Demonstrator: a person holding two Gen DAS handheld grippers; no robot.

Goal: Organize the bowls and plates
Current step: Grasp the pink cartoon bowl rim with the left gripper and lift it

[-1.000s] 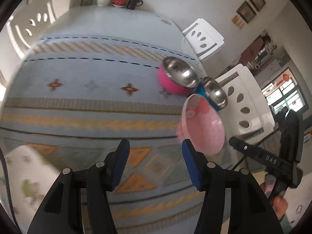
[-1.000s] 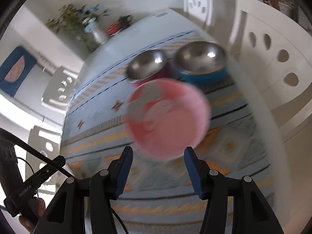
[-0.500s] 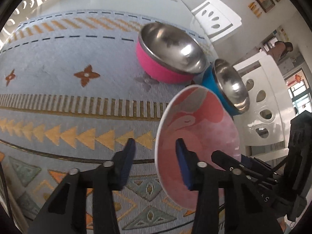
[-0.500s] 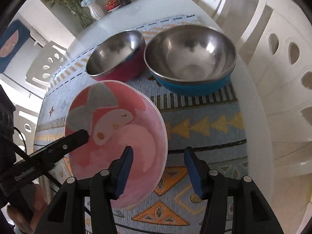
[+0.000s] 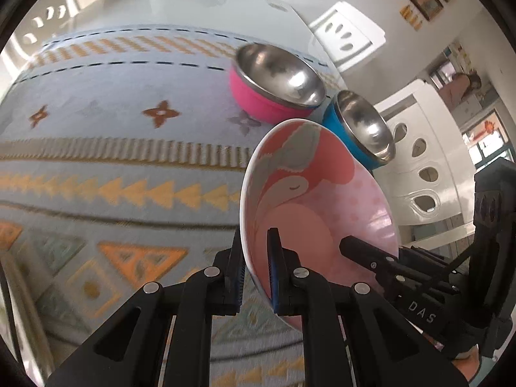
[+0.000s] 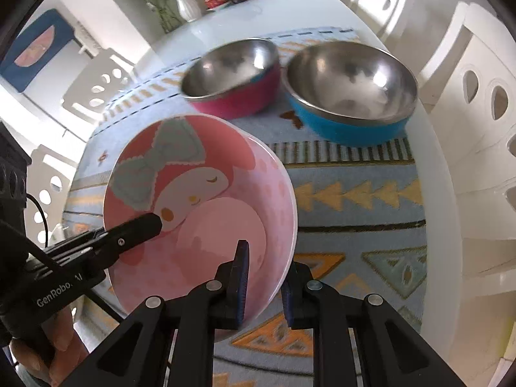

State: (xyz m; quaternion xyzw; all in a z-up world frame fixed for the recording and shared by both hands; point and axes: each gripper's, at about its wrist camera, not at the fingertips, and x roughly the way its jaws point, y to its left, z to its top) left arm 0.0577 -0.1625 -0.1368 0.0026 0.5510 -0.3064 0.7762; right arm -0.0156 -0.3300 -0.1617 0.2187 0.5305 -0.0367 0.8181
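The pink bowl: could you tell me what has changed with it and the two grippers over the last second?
Both grippers closed in on the pink bowl and their jaws have just been closing: the left gripper and right gripper now clamp opposite rims. The magenta bowl and blue bowl stayed put.

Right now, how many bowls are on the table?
3: a pink cartoon bowl nearest, held by both claws; a pink steel bowl behind it; a blue steel bowl to that one's right.

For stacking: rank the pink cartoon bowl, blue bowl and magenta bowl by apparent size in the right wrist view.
1. Pink cartoon bowl, though nearest the camera.
2. Blue bowl.
3. Magenta bowl, slightly smaller but slightly farther, so unsure.
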